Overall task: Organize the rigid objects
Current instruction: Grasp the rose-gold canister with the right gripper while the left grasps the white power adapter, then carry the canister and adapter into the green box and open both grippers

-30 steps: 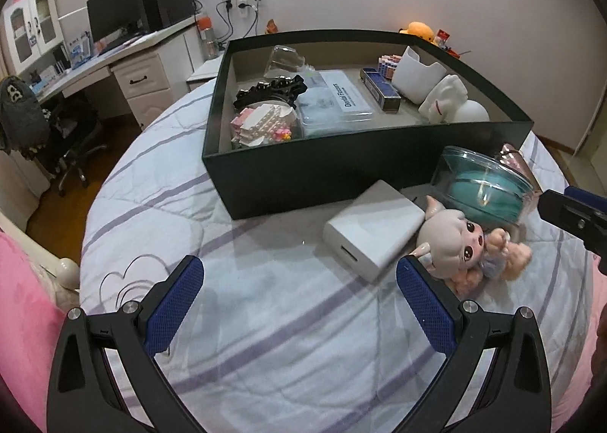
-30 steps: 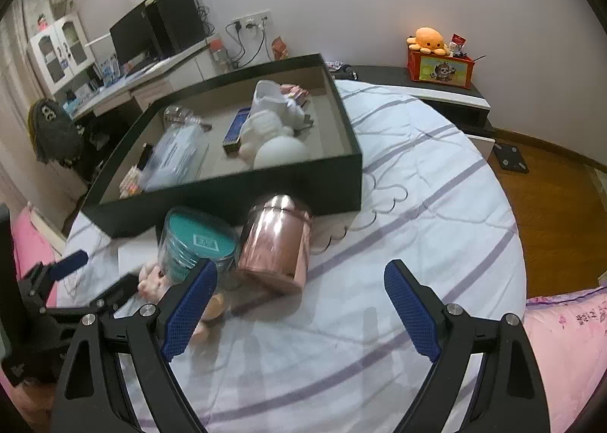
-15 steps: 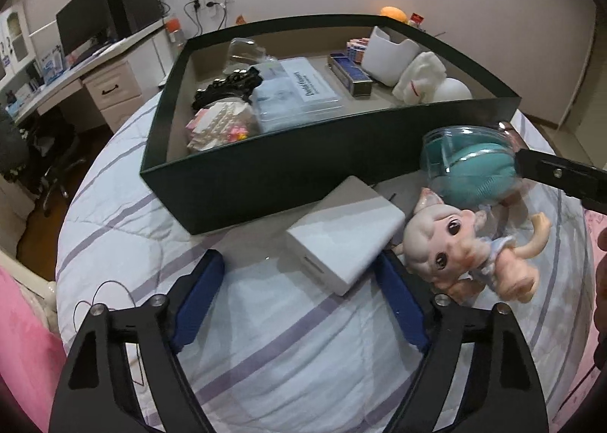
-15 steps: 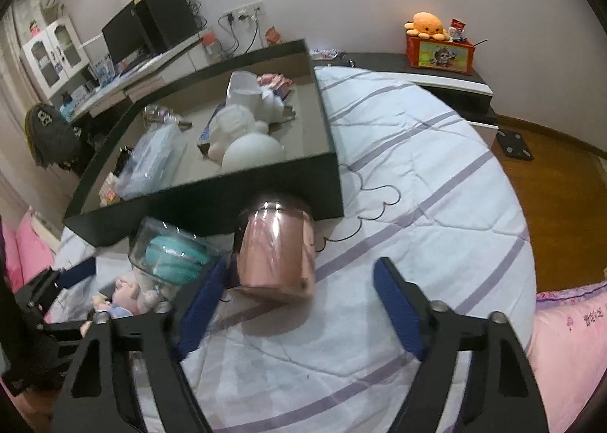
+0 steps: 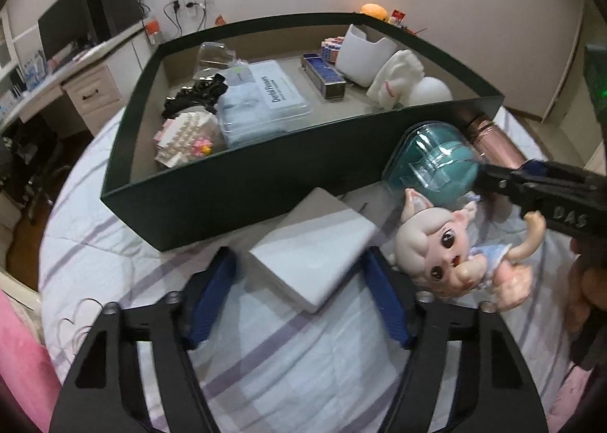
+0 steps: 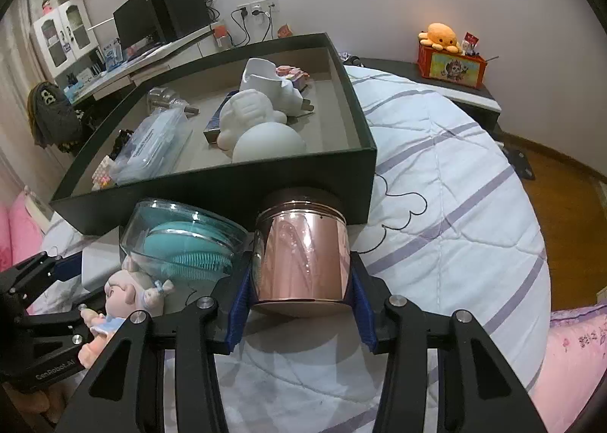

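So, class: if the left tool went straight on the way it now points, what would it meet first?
The white box already lies between the left tool and its open pads; just beyond stands the near wall of the dark green tray. Depth is uncertain.

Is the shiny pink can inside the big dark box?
No, the shiny pink can lies on the bed outside the box, between the right jaws.

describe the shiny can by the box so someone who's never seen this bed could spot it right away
Find the big dark green box on the striped bedspread. Against its near wall, at the right corner, stands a rose-gold metal canister, between the blue pads of the right gripper. Its mirror-like copper finish sets it apart from the clear dome holding a teal brush just left of it.
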Motion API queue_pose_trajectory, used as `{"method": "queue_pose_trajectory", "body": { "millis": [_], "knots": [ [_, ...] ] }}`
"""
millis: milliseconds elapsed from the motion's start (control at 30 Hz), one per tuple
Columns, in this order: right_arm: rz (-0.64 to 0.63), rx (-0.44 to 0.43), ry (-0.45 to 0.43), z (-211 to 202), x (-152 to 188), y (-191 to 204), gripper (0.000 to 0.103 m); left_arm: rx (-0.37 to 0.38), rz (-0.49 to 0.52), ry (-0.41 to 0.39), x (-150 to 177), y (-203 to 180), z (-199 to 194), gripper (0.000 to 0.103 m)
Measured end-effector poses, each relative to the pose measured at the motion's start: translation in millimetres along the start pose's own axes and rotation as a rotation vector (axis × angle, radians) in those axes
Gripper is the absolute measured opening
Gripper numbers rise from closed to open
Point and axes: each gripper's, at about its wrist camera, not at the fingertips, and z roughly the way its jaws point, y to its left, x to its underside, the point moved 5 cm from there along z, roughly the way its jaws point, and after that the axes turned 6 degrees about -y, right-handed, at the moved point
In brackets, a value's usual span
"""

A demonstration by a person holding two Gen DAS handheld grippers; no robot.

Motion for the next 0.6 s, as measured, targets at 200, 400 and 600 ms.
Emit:
{"method": "queue_pose_trajectory", "body": {
  "millis": [200, 400, 600],
  "knots": [
    [0.024, -0.016, -0.006, -9, 5, -6, 0.047, 0.034, -0.039, -0.008, 4, 0, -7, 0.052],
    [0.060, -0.037, -0.010, -23, 12, -12, 0.047, 0.057, -0.088, -0.016, 10, 4, -17, 0.047],
    [0.066, -0.039, -0.008, -30, 15, -12, 0.047, 0.069, -0.103, -0.019, 14, 5, -23, 0.043]
  ]
}}
